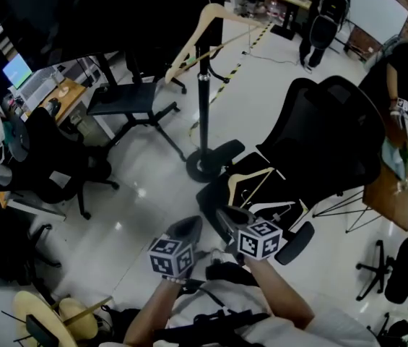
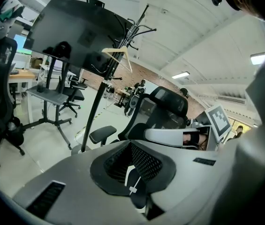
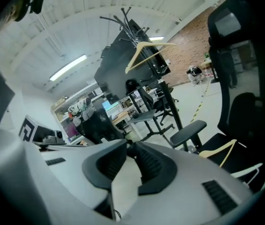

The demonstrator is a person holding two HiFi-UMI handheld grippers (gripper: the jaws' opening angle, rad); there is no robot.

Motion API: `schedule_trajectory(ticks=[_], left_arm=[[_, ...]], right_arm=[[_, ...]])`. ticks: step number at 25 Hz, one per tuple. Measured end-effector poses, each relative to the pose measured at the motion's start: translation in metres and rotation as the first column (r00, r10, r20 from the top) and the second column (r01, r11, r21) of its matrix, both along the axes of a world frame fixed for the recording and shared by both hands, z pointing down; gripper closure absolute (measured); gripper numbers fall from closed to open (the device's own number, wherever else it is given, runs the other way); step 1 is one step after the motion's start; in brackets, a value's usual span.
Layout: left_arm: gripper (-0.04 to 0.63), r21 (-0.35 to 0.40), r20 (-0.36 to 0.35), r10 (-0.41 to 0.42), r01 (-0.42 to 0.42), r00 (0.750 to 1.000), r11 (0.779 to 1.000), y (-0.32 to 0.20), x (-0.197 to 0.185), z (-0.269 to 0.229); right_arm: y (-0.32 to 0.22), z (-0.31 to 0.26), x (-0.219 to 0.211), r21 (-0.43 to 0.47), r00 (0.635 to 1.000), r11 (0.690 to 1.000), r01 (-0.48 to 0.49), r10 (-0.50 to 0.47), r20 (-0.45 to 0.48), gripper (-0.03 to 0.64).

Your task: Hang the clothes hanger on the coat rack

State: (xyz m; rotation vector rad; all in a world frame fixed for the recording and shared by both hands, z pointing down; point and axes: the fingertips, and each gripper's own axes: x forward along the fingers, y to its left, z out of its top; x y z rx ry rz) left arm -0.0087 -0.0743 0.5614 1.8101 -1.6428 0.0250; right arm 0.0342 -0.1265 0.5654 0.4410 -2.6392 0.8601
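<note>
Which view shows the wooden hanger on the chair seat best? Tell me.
Head view: the hanger lies plainly on the black chair seat, seen from above. The right gripper view catches only part of it; the left gripper view does not show it.

Hanger (image 1: 188,45) — pale wood; coat rack (image 1: 204,100) black; chair (image 1: 333,121) black; floor (image 1: 146,186) white.

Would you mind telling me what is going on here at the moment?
A person holds two empty grippers low in front: the left gripper looks shut, the right gripper slightly open. One wooden hanger already hangs on the coat rack; a second hanger lies on the seat of the black office chair, just ahead of the grippers.
</note>
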Motion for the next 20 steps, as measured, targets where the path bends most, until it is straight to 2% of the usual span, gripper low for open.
schedule_trajectory(ticks=[4, 6, 9, 15, 20], left_arm=[[0.597, -0.016, -0.01, 0.044, -0.044, 0.999, 0.999, -0.018, 0.015, 0.012], [0.597, -0.021, -0.018, 0.063, -0.064, 0.998, 0.998, -0.026, 0.024, 0.02], [0.597, -0.027, -0.026, 0.088, -0.089, 0.996, 0.996, -0.039, 0.035, 0.035], [0.597, -0.083, -0.031, 0.153, -0.155, 0.988, 0.984, -0.06, 0.06, 0.076], [0.597, -0.122, -0.039, 0.204, -0.207, 0.978, 0.971, -0.075, 0.079, 0.103]], right_arm=[[-0.019, 0.019, 0.023, -0.013, 0.997, 0.997, -0.071, 0.071, -0.035, 0.524], [-0.029, 0.03, 0.037, -0.015, 0.992, 0.994, -0.112, 0.111, -0.058, 0.485], [-0.041, 0.054, 0.057, -0.026, 0.982, 0.985, -0.173, 0.17, -0.087, 0.472], [-0.059, 0.111, 0.102, -0.069, 0.945, 0.954, -0.291, 0.275, -0.178, 0.438], [-0.069, 0.154, 0.13, -0.085, 0.913, 0.933, -0.349, 0.318, -0.258, 0.39]])
